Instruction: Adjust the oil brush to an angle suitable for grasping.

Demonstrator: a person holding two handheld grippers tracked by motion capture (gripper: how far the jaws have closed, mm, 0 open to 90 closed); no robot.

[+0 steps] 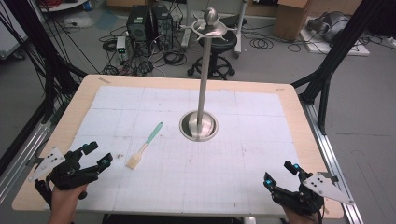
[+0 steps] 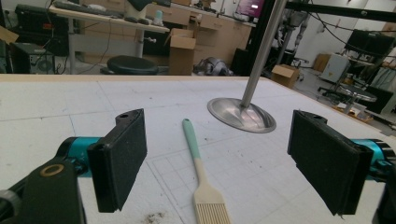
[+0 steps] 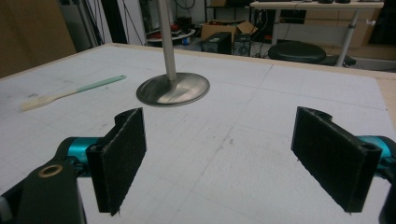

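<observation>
Left gripper (image 1: 96, 155) sits at the counter's near left corner, its fingers (image 2: 119, 156) spread wide apart with nothing between them, and in the left gripper view the pastry brush (image 2: 201, 178) lies just ahead of the gap, bristles toward the gripper. Over at the near right corner, the right gripper (image 1: 280, 172) shows the same: fingers (image 3: 119, 156) well apart, holding nothing, bare mat between them. Moving outward, the brush (image 1: 144, 147) lies flat on the white gridded mat (image 1: 243, 154), left of centre, cream bristles toward the near edge, teal handle angled toward the far edge. Near it, about mid-counter, stands a metal stand (image 1: 200, 123), round base on the mat and an upright pole rising to a small top fitting. A few dark crumbs (image 2: 154, 217) dot the mat just beside the bristles. The wooden counter (image 1: 70, 109) borders the mat all round.
</observation>
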